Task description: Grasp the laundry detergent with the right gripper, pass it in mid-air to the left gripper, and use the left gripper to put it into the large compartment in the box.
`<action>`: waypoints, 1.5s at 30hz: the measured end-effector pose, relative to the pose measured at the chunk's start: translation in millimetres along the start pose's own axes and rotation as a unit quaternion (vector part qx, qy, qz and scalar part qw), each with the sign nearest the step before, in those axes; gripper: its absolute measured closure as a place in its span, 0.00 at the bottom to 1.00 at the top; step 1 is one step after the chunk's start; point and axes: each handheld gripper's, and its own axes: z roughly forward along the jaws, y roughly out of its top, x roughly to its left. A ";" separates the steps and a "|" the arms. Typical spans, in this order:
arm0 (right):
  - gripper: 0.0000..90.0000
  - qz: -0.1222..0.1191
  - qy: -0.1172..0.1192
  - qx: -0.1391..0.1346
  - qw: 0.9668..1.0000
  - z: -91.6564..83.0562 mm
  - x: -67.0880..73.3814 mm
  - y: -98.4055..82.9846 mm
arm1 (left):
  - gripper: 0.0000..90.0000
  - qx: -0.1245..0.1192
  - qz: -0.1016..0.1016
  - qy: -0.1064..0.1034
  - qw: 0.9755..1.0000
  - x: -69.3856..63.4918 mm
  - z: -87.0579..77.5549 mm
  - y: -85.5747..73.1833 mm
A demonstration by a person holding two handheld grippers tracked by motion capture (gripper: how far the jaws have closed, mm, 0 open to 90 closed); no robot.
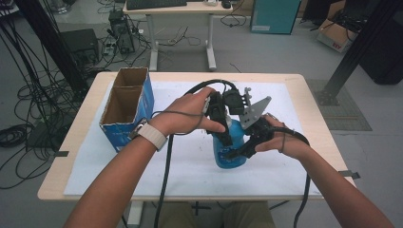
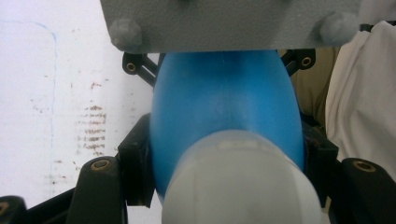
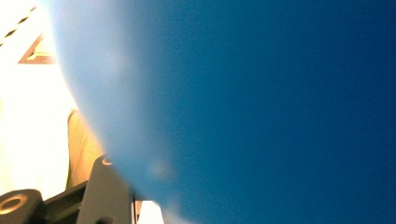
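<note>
1. Blue plastic bottle (image 1: 229, 151) with a white cap (image 2: 243, 184), standing near the middle of the table (image 1: 304, 85), toward its front edge, on a white sheet (image 1: 185, 175).
2. Left gripper (image 1: 223, 133): comes down from above, its jaws pinching the bottle's upper body just below the cap.
3. Right gripper (image 1: 237, 151): jaws clamped on the lower body from the side; the bottle's blue wall lies hard against its camera.
4. Step in hand, as judged: a two-point hold, bottle steadied low and gripped high.
5. Next move, as judged: a twist at the cap or a joint lift; either calls for firm pressure so the smooth wall does not slip.
6. Cardboard box (image 1: 127, 107), open-topped with two compartments, near the table's left edge.
7. Room: grey floor, loose cables (image 1: 28, 109), a second desk (image 1: 180, 9) behind.
</note>
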 end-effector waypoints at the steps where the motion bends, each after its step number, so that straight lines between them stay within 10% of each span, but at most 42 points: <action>1: 0.47 -0.001 -0.002 -0.001 1.000 -0.8 0.2 0.4 | 0.42 0.001 0.001 0.001 1.000 -0.2 -0.7 0.6; 10: 0.41 0.003 0.003 -0.012 1.000 -6.7 0.2 1.5 | 0.42 0.017 -0.003 0.006 1.000 -0.3 -6.0 6.4; 14: 0.15 0.061 -0.007 0.002 0.998 -13.4 -0.3 -7.1 | 0.42 0.031 -0.017 0.019 0.999 2.3 -5.1 2.4; 18: 0.10 0.105 -0.021 0.013 0.994 -32.7 3.1 -21.1 | 0.42 0.043 -0.038 0.024 0.998 6.0 -6.2 -4.3; 27: 0.10 0.132 -0.071 0.130 0.980 -67.8 4.1 -51.1 | 0.42 0.053 -0.081 0.058 0.994 11.3 -23.5 -15.7; 34: 0.11 0.143 -0.090 0.168 0.971 -91.3 6.5 -50.9 | 0.42 0.057 -0.110 0.082 0.989 14.9 -49.7 -13.8; 45: 0.11 0.132 -0.128 0.234 0.955 -121.3 11.4 -46.0 | 0.42 0.058 -0.178 0.112 0.976 23.0 -99.9 -24.0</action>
